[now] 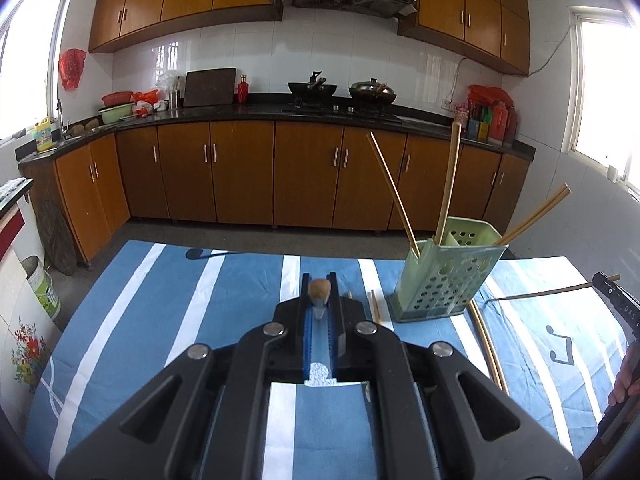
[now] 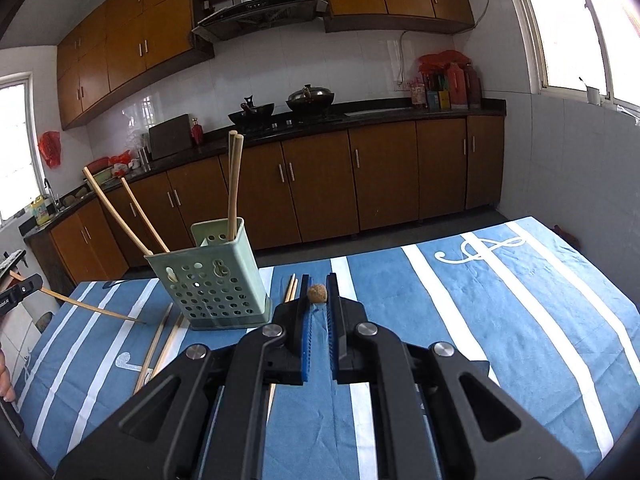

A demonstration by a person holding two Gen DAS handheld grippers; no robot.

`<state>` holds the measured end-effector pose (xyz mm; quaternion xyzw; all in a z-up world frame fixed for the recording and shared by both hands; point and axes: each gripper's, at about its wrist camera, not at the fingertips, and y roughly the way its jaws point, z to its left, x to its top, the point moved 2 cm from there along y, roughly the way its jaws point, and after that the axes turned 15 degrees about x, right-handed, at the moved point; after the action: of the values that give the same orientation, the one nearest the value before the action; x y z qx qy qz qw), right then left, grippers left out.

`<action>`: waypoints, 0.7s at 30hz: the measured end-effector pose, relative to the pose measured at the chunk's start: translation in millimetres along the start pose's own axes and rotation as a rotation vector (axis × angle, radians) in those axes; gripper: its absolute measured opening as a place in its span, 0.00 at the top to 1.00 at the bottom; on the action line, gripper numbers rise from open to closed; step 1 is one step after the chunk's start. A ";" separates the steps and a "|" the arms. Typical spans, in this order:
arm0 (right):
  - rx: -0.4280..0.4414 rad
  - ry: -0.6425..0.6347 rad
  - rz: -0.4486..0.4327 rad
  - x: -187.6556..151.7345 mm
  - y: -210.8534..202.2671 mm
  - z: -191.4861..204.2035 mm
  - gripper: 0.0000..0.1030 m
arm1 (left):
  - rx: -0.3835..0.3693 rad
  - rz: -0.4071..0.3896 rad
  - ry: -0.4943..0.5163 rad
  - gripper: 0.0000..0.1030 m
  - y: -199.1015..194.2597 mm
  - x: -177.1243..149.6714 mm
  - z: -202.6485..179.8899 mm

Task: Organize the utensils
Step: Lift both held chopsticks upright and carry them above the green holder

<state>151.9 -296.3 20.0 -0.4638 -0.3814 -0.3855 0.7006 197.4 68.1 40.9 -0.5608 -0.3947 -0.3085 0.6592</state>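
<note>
- I see the green holder (image 2: 216,280) upright on the blue striped cloth (image 2: 500,300), chopsticks (image 2: 234,184) in it, loose chopsticks (image 2: 154,344) beside it
- My left gripper (image 1: 319,280) and right gripper (image 2: 317,280) each pinch one chopstick
- Wooden cabinets (image 1: 240,172), stove (image 1: 340,108) beyond

Table covered by a blue cloth with white stripes (image 2: 460,300). A green perforated utensil holder (image 2: 212,276) stands upright on it. Loose chopsticks (image 2: 158,344) lie flat beside the holder; another pair (image 2: 291,286) lies behind it.
</note>
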 end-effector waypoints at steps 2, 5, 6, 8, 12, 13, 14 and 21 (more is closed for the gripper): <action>0.003 -0.008 -0.007 4.0 -0.3 2.1 0.93 | 0.000 -0.009 -0.001 0.93 -2.7 4.6 0.6; 0.005 -0.023 -0.022 11.5 -1.4 7.3 0.93 | -0.009 -0.025 0.004 0.93 -7.6 12.1 1.0; 0.009 -0.026 -0.026 14.2 -1.7 8.2 0.93 | -0.016 -0.029 0.006 0.93 -9.9 15.3 0.3; 0.016 -0.034 -0.038 20.9 -4.1 12.5 0.93 | -0.034 -0.035 0.003 0.93 -14.2 20.9 -0.8; 0.052 -0.044 -0.070 36.9 -11.9 20.6 0.93 | -0.087 -0.059 0.001 0.93 -29.5 36.5 -8.7; 0.068 -0.045 -0.083 43.8 -14.8 23.7 0.93 | -0.102 -0.071 0.003 0.93 -34.7 41.4 -12.1; 0.081 -0.044 -0.094 48.5 -17.3 25.9 0.93 | -0.111 -0.081 0.004 0.93 -38.8 45.8 -15.8; 0.183 -0.050 -0.193 93.7 -29.8 50.7 0.93 | -0.204 -0.177 0.001 0.93 -70.6 87.5 -48.4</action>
<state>154.9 -274.1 128.3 -0.3687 -0.4750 -0.4031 0.6899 189.4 10.9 148.8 -0.5878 -0.4088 -0.4042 0.5692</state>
